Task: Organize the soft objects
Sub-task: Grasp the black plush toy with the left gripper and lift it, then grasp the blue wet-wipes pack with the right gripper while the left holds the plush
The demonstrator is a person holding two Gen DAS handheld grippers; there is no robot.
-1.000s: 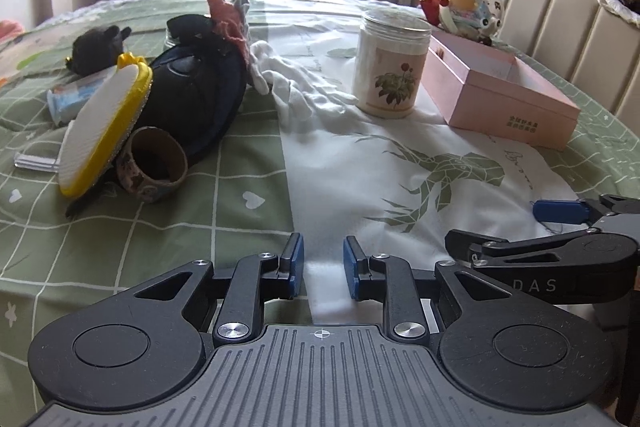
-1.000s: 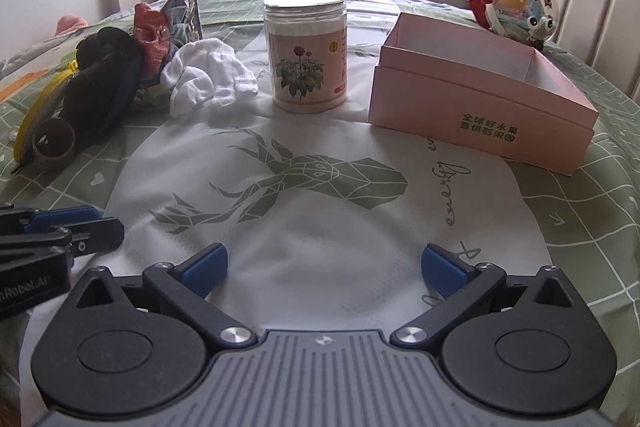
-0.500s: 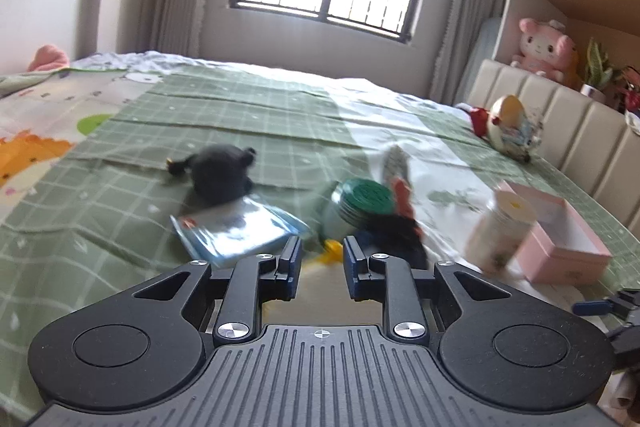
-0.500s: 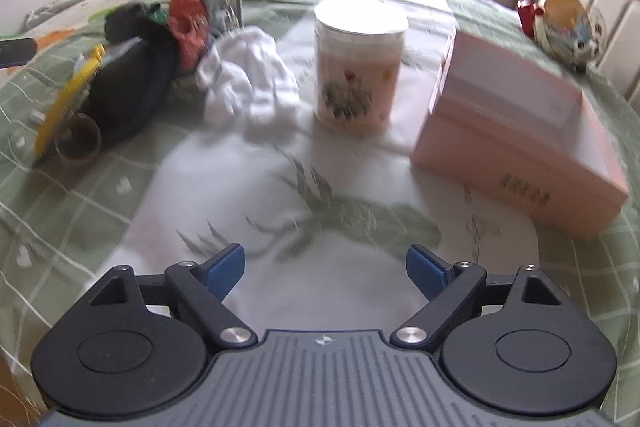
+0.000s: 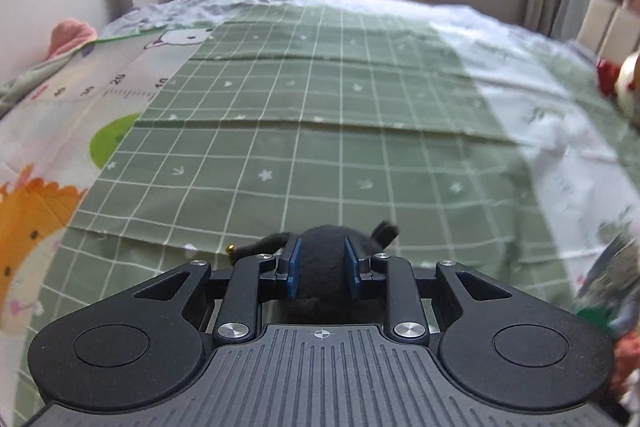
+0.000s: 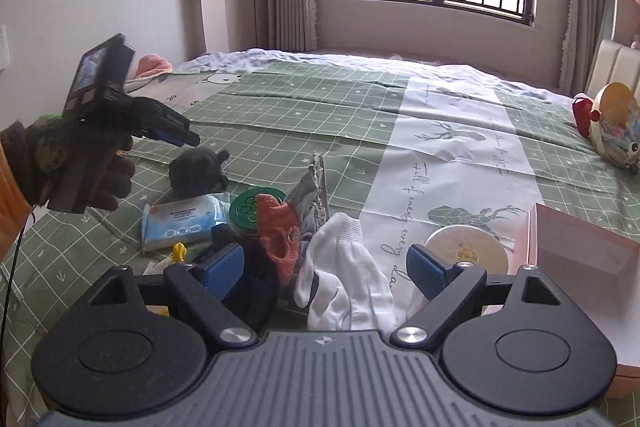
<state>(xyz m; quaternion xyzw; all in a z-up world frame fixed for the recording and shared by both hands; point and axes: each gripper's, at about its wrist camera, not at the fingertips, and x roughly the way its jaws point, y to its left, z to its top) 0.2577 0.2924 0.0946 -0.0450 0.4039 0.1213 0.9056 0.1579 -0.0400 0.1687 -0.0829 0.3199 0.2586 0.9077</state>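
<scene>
Wide bare green-checked bed (image 5: 320,131) stretches above the left claw (image 5: 320,269), whose jaws are opening around, but above, a black plush toy (image 6: 194,173), dark, rounded, at left centre. The right claw (image 6: 326,267) gapes empty over a white glove (image 6: 348,267).

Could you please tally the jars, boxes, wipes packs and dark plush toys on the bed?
Jars: 2 (green-lidded jar, cream-lidded jar)
Pink box: 1
Wipes pack: 1
Dark plush toy: 1
Total: 5
</scene>
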